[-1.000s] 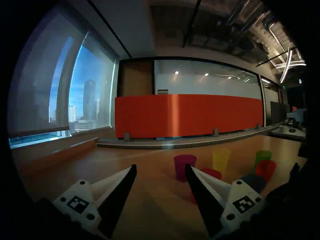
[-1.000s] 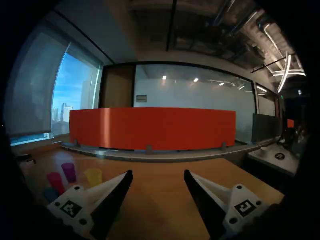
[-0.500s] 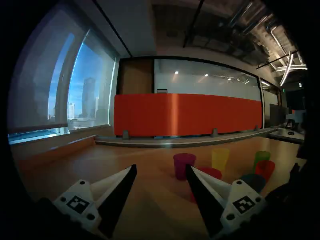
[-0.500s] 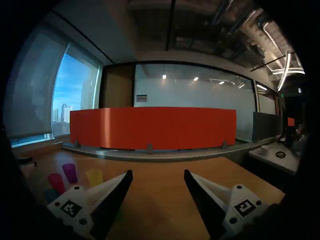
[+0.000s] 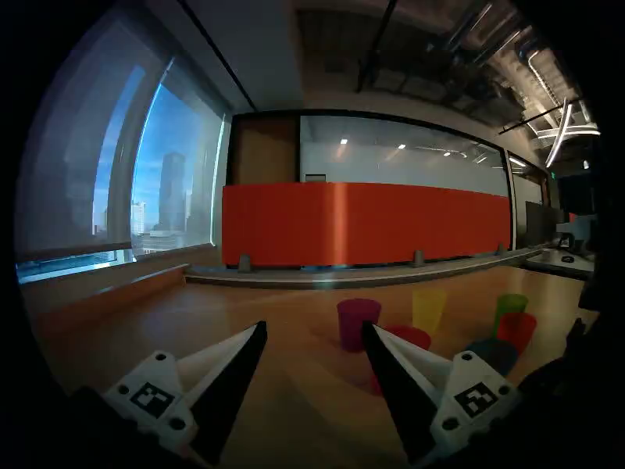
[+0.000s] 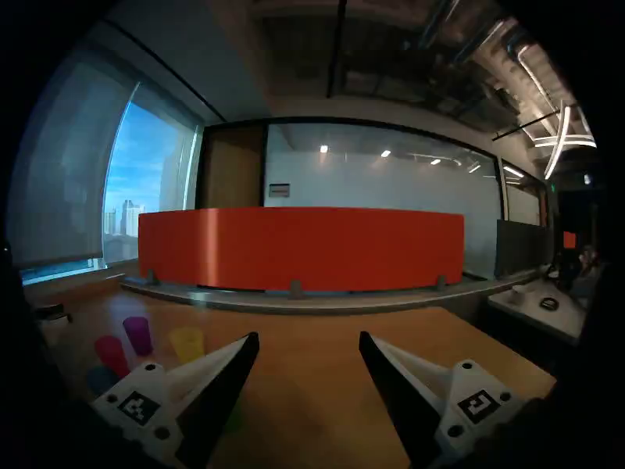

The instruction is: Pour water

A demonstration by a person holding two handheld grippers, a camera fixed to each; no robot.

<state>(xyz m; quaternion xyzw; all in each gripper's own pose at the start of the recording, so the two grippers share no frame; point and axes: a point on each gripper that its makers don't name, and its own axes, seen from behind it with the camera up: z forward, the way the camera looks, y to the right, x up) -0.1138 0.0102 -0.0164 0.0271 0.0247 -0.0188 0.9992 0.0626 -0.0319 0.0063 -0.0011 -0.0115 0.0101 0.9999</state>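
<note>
Several coloured plastic cups stand on a wooden table (image 5: 305, 391). In the left gripper view I see a purple cup (image 5: 358, 324), a yellow cup (image 5: 428, 310), a green cup (image 5: 510, 309), an orange-red cup (image 5: 517, 331), a blue cup (image 5: 494, 356) and a red cup (image 5: 406, 338) partly behind the right finger. My left gripper (image 5: 314, 336) is open just short of the purple cup, holding nothing. In the right gripper view the purple cup (image 6: 138, 334), a pink cup (image 6: 111, 354), the yellow cup (image 6: 187, 342) and a blue cup (image 6: 101, 378) sit at lower left. My right gripper (image 6: 308, 345) is open and empty over bare table (image 6: 312, 406).
An orange divider panel (image 5: 367, 223) runs along the far edge of the table. Large windows (image 5: 164, 187) line the left side. A second desk (image 6: 539, 309) with small objects stands at the right, across a gap from the table's right edge.
Both views drift only slightly; the cups shift a little in frame. Neither gripper has changed its opening or taken hold of anything.
</note>
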